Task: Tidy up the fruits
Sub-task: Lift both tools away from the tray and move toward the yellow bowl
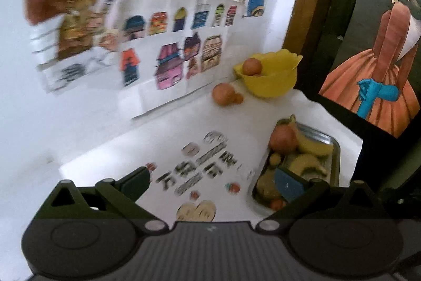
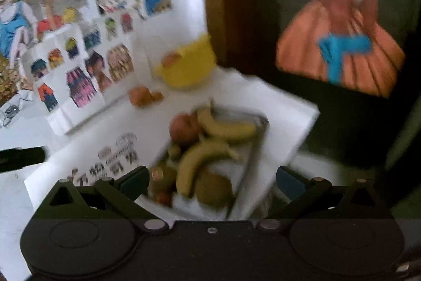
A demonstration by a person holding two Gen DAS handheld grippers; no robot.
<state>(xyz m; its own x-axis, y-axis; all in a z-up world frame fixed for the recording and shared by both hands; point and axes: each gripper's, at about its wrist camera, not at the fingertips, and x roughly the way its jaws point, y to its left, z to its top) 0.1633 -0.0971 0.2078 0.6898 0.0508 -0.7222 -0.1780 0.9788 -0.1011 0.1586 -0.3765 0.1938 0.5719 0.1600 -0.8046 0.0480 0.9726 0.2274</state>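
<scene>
bananas (image 2: 200, 157), two, lying in tray (image 1: 334, 146) on white table (image 1: 131, 144). in right wrist view, upper banana's long axis running left-to-right across tray, stem end up-left by apple (image 2: 184, 129); lower banana curved, running from upper right down toward lower left. in left wrist view, same two bananas (image 1: 307, 162) seen side by side, long axes roughly crosswise.

tray: metal, rectangular, near table's right edge, holding one reddish apple (image 1: 282, 138) at far left corner, two bananas, one round green-brown fruit (image 2: 213, 188) at near end, one small red fruit (image 2: 163, 196) at near left corner, plus other small pieces too blurred to name or count.

bowl (image 1: 273, 80): yellow, at far corner of table against wall, one orange (image 1: 252, 66) showing above rim, possibly a second beneath, hard to tell.

outside bowl, just left of it on table: one large orange (image 1: 223, 94) touching one smaller orange (image 1: 238, 98).

left gripper (image 1: 218, 181): jaws spread wide, nothing between, held over printed paper (image 1: 208, 167) left of tray; right fingertip (image 1: 288, 185) overlapping tray's near end in view.

right gripper (image 2: 213, 181): jaws spread wide, empty, held above tray's near end, straddling green-brown fruit and lower banana in view; contact not discernible.

coloured drawings (image 1: 168, 44) leaning on wall behind table.
</scene>
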